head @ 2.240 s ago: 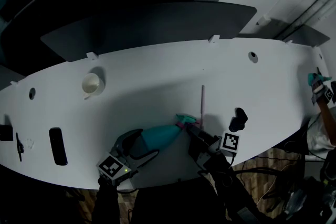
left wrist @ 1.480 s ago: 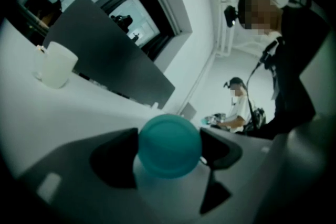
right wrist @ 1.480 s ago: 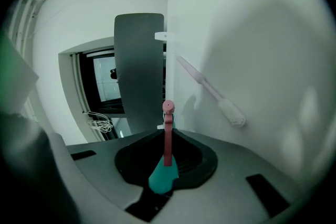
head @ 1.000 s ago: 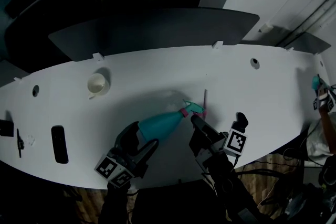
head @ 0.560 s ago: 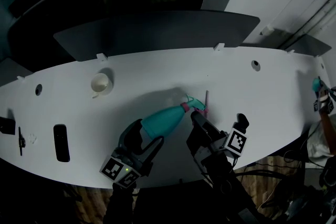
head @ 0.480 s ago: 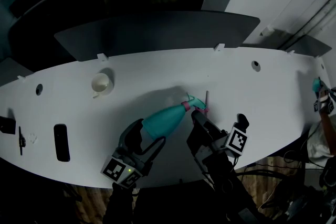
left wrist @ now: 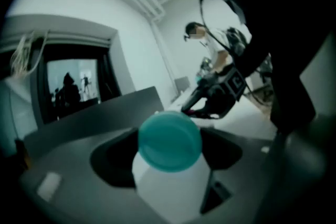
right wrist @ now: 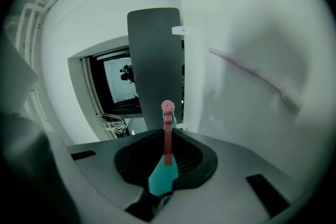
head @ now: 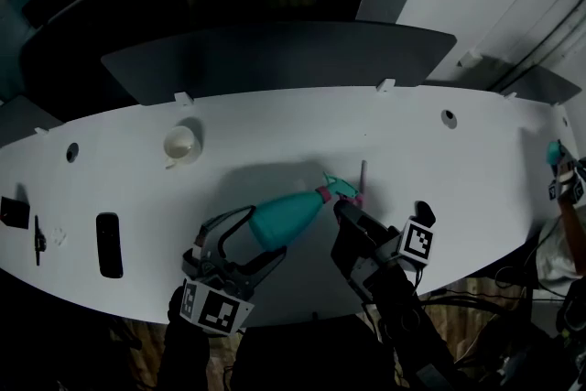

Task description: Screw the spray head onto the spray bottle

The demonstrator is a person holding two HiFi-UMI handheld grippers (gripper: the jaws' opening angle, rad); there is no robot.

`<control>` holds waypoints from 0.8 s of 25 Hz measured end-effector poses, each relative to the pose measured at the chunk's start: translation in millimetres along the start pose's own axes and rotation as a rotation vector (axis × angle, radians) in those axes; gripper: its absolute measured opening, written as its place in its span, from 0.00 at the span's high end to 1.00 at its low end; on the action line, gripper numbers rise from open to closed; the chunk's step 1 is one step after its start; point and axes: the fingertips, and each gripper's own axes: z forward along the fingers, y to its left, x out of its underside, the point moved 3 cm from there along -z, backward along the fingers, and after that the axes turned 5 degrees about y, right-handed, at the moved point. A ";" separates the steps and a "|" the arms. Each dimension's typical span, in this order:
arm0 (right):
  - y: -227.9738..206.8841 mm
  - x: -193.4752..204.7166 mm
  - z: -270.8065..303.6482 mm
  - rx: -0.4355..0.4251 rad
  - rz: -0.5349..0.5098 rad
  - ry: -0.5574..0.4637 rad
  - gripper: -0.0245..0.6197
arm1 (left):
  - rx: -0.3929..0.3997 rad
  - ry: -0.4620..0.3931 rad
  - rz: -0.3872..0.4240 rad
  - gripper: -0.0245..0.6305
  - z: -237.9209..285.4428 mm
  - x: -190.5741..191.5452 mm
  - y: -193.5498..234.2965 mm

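The teal spray bottle [head: 286, 219] is held slanting above the white table [head: 458, 160]. My left gripper [head: 249, 235] is shut on its wide base, which fills the left gripper view as a teal disc [left wrist: 169, 140] between the two dark pads. The teal spray head [head: 339, 189] with its pink collar sits at the bottle's neck. My right gripper [head: 341, 209] is shut on that head from the near side. In the right gripper view the head's teal body [right wrist: 161, 177] and pink trigger [right wrist: 167, 136] stand between the closed jaws of my right gripper [right wrist: 164, 165].
A pink toothbrush-like stick [head: 363, 172] lies on the table just beyond the spray head. Farther left are a white cup [head: 181, 143] and a black remote-shaped bar [head: 108, 244]. A dark panel [head: 275, 59] runs behind the table. Another person's gripper [head: 562, 169] shows at the right edge.
My left gripper has rolled about the bottle's axis, so its marker cube now faces the camera. The bottle's base has risen slightly. The right gripper has stayed on the spray head.
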 end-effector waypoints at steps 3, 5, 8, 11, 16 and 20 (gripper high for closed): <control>-5.7 2.8 -1.3 0.013 0.032 0.009 0.89 | -0.008 0.058 0.250 0.39 -0.4 -3.6 -4.9; -10.4 3.5 -1.9 0.022 0.066 -0.003 0.89 | -0.047 0.092 0.460 0.39 2.0 -5.3 -11.0; -15.2 3.2 -2.5 0.031 0.104 -0.023 0.89 | -0.152 0.114 0.793 0.39 6.3 -7.0 -21.9; -14.9 0.4 -1.1 0.025 0.101 -0.033 0.89 | -0.234 0.127 0.913 0.39 8.7 4.8 -31.9; -11.4 -2.1 6.3 0.015 0.092 -0.031 0.89 | -0.257 0.116 0.749 0.39 9.4 8.9 -28.2; -10.0 -3.6 9.7 0.018 0.061 -0.020 0.89 | -0.194 0.050 0.453 0.39 6.3 5.8 -20.7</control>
